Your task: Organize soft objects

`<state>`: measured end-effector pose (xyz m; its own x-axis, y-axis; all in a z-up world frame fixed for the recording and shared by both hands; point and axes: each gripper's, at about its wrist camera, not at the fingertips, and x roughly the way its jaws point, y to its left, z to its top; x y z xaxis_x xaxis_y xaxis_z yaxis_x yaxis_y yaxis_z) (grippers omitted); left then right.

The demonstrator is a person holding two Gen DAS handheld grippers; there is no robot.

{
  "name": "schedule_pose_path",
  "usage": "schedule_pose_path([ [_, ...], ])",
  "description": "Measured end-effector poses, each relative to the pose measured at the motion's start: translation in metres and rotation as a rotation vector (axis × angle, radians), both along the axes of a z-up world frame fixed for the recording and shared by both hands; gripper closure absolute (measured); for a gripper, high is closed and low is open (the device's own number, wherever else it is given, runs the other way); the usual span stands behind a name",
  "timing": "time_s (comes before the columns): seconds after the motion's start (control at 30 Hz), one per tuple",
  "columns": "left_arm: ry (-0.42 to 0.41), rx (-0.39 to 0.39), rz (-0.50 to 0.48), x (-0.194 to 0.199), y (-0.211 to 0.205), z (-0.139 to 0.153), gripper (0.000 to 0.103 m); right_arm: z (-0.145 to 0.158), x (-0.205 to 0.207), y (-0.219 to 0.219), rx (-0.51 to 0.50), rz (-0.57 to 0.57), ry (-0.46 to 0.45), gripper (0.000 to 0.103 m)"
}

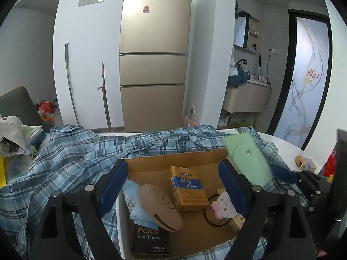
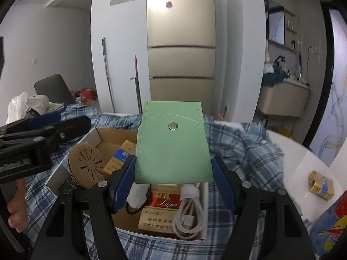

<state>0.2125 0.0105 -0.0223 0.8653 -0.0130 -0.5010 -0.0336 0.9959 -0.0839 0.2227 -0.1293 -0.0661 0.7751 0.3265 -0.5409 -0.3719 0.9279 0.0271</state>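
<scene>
A cardboard box (image 1: 173, 160) (image 2: 112, 134) sits on a blue plaid shirt (image 1: 71, 151) (image 2: 249, 149) spread over the table. My right gripper (image 2: 173, 173) is shut on a green snap pouch (image 2: 172, 145) and holds it above the box; the pouch also shows in the left wrist view (image 1: 249, 160). My left gripper (image 1: 173, 182) is open and empty over the box, its fingers (image 1: 115, 179) straddling it. Inside lie a brown perforated insole (image 1: 160, 208) (image 2: 86, 162), cigarette packs (image 1: 187, 187) (image 2: 164, 199), a white cable (image 2: 190, 212), a pink plush charm (image 1: 221, 205) and a black Face box (image 1: 150, 238).
A yellow pack (image 2: 321, 184) (image 1: 304, 162) lies on the white table at the right, next to a red-blue bag (image 2: 331, 227). Books and a bag (image 1: 17, 138) are piled at the left. A fridge (image 1: 154, 65) and mop handles (image 1: 105, 95) stand behind the table.
</scene>
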Motion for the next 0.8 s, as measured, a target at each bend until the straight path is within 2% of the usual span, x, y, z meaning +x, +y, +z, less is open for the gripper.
schedule_pose_path([
  [0.13, 0.006, 0.001, 0.0, 0.0, -0.001, 0.0, 0.016, -0.014, 0.008, 0.002, 0.002, 0.02, 0.076, 0.034],
  [0.3, 0.002, -0.007, -0.001, -0.002, 0.0, 0.001, 0.016, -0.019, 0.011, 0.007, 0.019, 0.07, 0.123, 0.034],
  [0.6, -0.005, 0.003, 0.004, -0.004, -0.001, 0.001, 0.016, -0.021, 0.0, 0.019, -0.047, 0.093, 0.083, 0.03],
  [0.8, -0.009, 0.007, 0.0, -0.003, -0.001, 0.001, 0.016, -0.017, -0.005, 0.019, -0.044, 0.087, 0.056, 0.027],
])
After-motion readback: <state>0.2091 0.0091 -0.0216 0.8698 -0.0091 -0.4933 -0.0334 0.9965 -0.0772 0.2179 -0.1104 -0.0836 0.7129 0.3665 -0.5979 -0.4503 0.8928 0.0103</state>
